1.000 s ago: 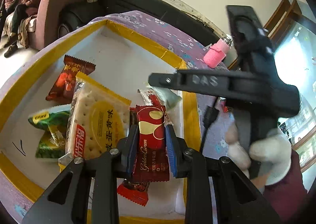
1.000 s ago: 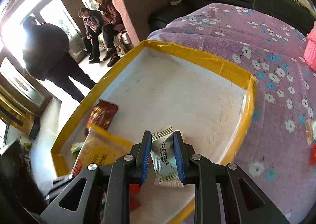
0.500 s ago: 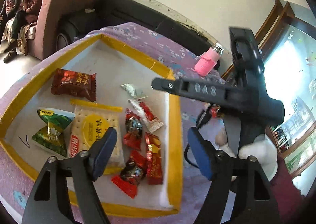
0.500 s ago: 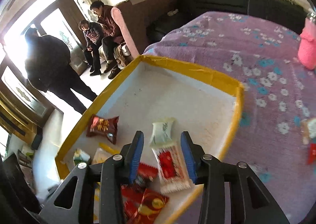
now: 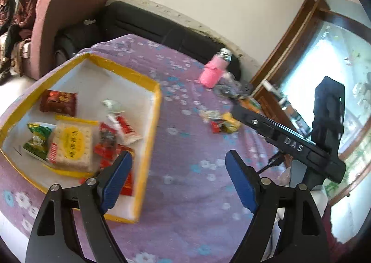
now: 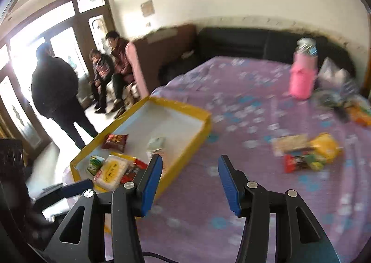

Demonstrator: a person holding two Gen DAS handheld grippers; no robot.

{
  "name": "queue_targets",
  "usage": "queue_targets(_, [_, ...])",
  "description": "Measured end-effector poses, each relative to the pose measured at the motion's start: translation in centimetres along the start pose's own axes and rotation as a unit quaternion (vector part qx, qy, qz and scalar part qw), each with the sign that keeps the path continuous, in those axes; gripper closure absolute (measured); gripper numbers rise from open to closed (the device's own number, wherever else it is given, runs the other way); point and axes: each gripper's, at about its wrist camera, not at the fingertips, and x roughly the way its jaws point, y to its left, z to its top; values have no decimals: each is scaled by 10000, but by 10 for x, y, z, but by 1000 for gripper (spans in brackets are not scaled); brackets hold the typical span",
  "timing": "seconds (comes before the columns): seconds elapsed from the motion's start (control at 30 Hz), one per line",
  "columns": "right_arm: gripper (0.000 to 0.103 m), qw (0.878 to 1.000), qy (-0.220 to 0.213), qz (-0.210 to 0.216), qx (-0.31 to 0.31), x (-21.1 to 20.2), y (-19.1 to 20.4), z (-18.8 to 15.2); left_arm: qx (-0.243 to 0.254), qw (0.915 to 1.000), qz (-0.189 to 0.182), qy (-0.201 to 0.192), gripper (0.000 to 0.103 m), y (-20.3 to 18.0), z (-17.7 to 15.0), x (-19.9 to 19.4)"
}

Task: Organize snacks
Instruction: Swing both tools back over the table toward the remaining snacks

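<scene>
- Your left gripper [image 5: 178, 178] hangs above the purple flowered cloth [image 5: 190, 142], just beside the near right corner of the yellow-edged tray [image 5: 148, 147]. Its jaws have just been opening; the blue pads stand wide apart with only cloth showing between them.
- Your right gripper [image 6: 189, 183] also hangs over the cloth, to the right of the tray. Its jaws have just been opening too, and nothing sits between the pads.
- Inside the tray lie the sorted snacks: a cracker pack [image 5: 71, 144] with a yellow round label, a green packet [image 5: 37, 140] touching its left side, a dark red packet [image 5: 59, 102] farther back, a white-and-red bar [image 5: 124, 127], a small pale sachet [image 5: 112, 104] behind it, and several red wrappers [image 5: 107, 149] bunched at the near edge.
- A loose pile of snacks [image 6: 306, 152] lies on the cloth well apart from the tray, to the right: red, yellow and pale wrappers, blurred.
- A pink bottle [image 6: 301, 75] stands upright at the far side of the cloth.
- Your right hand, in a white glove [image 5: 317, 200], shows in the left view under the other gripper's black body.
</scene>
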Motion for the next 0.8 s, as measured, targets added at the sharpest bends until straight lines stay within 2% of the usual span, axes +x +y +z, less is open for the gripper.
queue_targets(0.07, [46,9992,-304,-248,0,-31,-12,-4,72,9999,-87,-104,20,-13,-4,-7])
queue_targets(0.13, [35,9972,-590,-455,22,-60,-25,-7,217,9993,-177,-239,20,-27,-8,-13])
queue_targets(0.23, [26,9932,-942,-649,198,-99,-51,-15,486,9981,-199,-324,20,-50,-12,-21])
queue_targets(0.37, [26,9911,-932,-837,446,-127,-80,-24,815,9947,46,-632,20,-72,-8,-33])
queue_targets(0.47, [26,9885,-995,-972,594,-146,-98,-26,753,9929,-9,-926,20,-75,3,-48])
queue_targets(0.5, [26,9876,-1034,-1000,622,-151,-102,-25,714,9919,-44,-1053,18,-74,6,-54])
queue_targets(0.57, [26,9852,-1140,-1086,680,-162,-112,-23,638,9905,-64,-1219,6,-71,9,-61])
queue_targets(0.6, [26,9843,-1169,-1114,715,-165,-116,-21,604,9907,-157,-1211,0,-67,10,-61])
queue_targets(0.67, [26,9835,-1145,-1142,809,-163,-123,-20,523,9930,-261,-1026,0,-59,9,-53])
queue_targets(0.73, [26,9833,-1045,-1151,948,-155,-131,-19,506,9967,-200,-610,0,-53,7,-36])
queue_targets(0.8, [26,9835,-892,-1113,1112,-145,-139,-20,449,9979,-229,-412,0,-49,5,-25])
